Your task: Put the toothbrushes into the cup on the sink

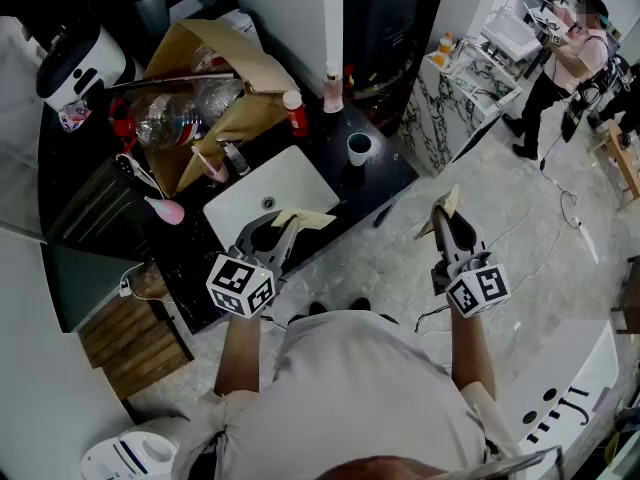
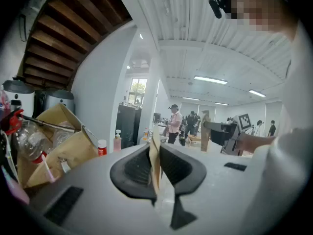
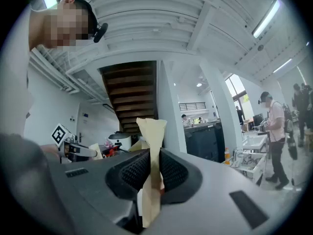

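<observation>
My left gripper (image 1: 283, 230) (image 2: 155, 165) is shut on a flat tan paper packet (image 1: 305, 218) (image 2: 154, 163), held over the front of the white sink (image 1: 250, 208). My right gripper (image 1: 447, 218) (image 3: 152, 175) is out over the floor to the right of the counter. It is shut on a second tan paper packet (image 1: 447, 204) (image 3: 151, 131) that stands up past its jaws. What the packets hold is hidden. The white-rimmed cup (image 1: 359, 148) stands on the dark counter (image 1: 390, 173), right of the sink and beyond both grippers.
An open cardboard box (image 1: 215, 78) with plastic bottles sits behind the sink, beside a red-capped bottle (image 1: 296, 113) and a pink bottle (image 1: 333, 93). A pink object (image 1: 168, 210) lies left of the sink. A person (image 1: 565, 63) stands at another sink unit far right.
</observation>
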The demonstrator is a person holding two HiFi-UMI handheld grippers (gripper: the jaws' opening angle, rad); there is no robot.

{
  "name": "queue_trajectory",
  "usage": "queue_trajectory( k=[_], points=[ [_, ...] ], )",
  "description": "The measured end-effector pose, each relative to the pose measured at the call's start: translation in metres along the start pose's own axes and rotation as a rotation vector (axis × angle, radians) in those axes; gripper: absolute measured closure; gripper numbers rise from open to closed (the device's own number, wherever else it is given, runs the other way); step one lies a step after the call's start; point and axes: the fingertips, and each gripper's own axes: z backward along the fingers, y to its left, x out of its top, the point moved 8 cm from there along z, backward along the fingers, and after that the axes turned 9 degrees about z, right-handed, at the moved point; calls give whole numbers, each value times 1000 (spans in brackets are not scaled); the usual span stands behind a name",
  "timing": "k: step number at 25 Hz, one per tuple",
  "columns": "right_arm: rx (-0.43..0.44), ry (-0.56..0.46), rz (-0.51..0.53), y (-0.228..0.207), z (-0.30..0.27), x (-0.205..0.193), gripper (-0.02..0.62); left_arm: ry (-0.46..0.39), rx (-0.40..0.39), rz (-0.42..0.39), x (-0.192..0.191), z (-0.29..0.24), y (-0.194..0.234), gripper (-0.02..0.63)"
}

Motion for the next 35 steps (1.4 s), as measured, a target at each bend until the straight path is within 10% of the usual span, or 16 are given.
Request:
queue_trajectory(
  k=[35],
  points=[
    [69,18,-32,-65,14,-22,531,15,104,15,-20,-38,-51,554]
  ],
)
